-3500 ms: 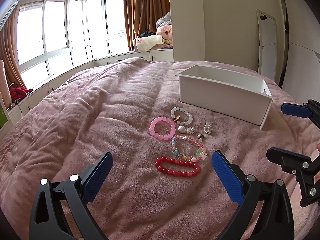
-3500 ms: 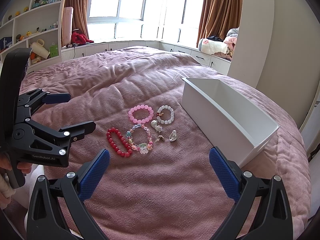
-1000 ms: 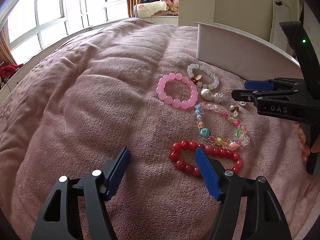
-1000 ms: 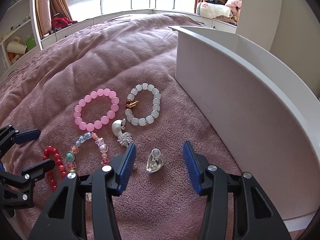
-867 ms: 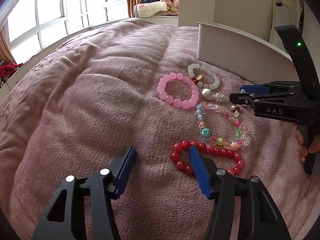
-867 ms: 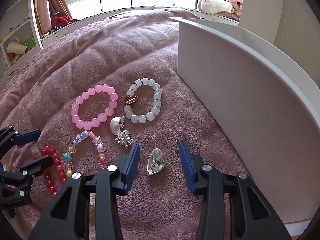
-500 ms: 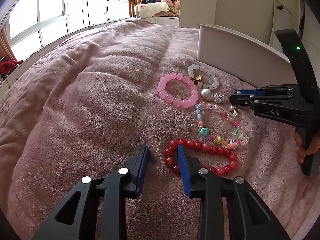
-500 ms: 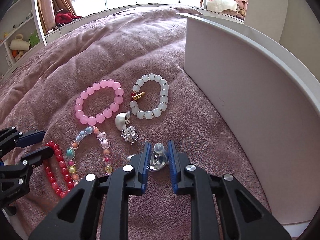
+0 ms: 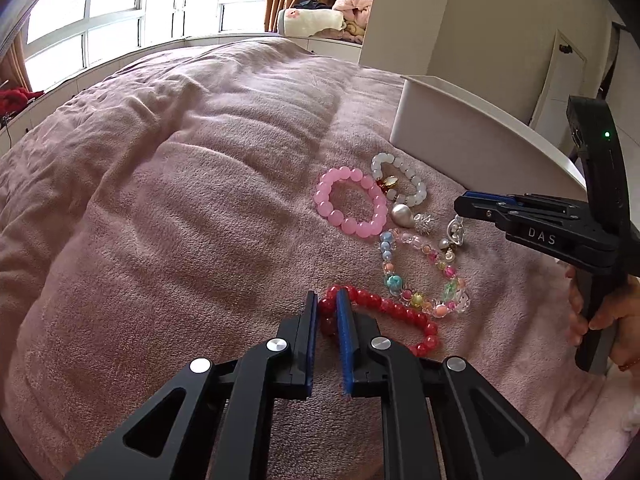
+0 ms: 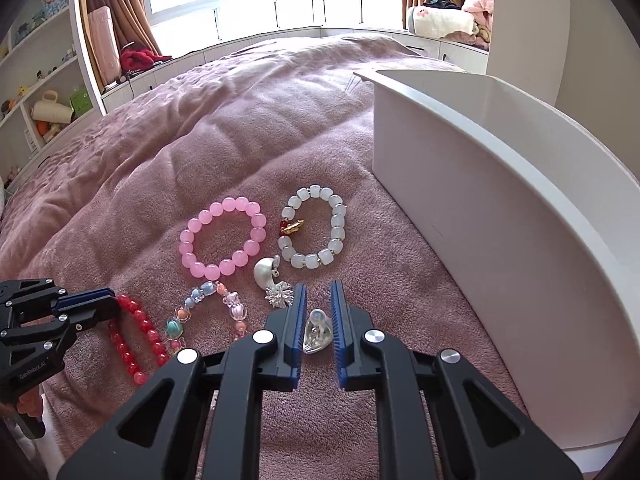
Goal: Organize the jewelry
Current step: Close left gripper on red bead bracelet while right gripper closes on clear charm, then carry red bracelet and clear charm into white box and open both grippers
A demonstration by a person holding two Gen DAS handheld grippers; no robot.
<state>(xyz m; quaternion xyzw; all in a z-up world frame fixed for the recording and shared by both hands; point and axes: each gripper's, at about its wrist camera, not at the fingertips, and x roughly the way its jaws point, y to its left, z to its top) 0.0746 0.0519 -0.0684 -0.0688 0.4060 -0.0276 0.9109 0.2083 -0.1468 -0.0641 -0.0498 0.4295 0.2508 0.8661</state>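
Jewelry lies on a pink blanket beside a white box (image 10: 500, 208). My left gripper (image 9: 327, 303) is shut on the near end of a red bead bracelet (image 9: 394, 312), which rests on the blanket; it also shows in the right wrist view (image 10: 134, 336). My right gripper (image 10: 318, 300) is shut on a small silver earring (image 10: 317, 334). A pink bead bracelet (image 10: 222, 238), a white bead bracelet (image 10: 316, 232), a multicolour bead bracelet (image 9: 424, 268) and a silver pearl earring (image 10: 270, 276) lie between them.
The white box (image 9: 472, 148) stands right of the jewelry, its wall close to my right gripper. The blanket (image 9: 180, 200) stretches far to the left. Windows, shelves (image 10: 44, 92) and curtains stand beyond the bed.
Both grippers came down to the blanket and closed. The left one shut on the red bracelet's end, the right one on the silver earring.
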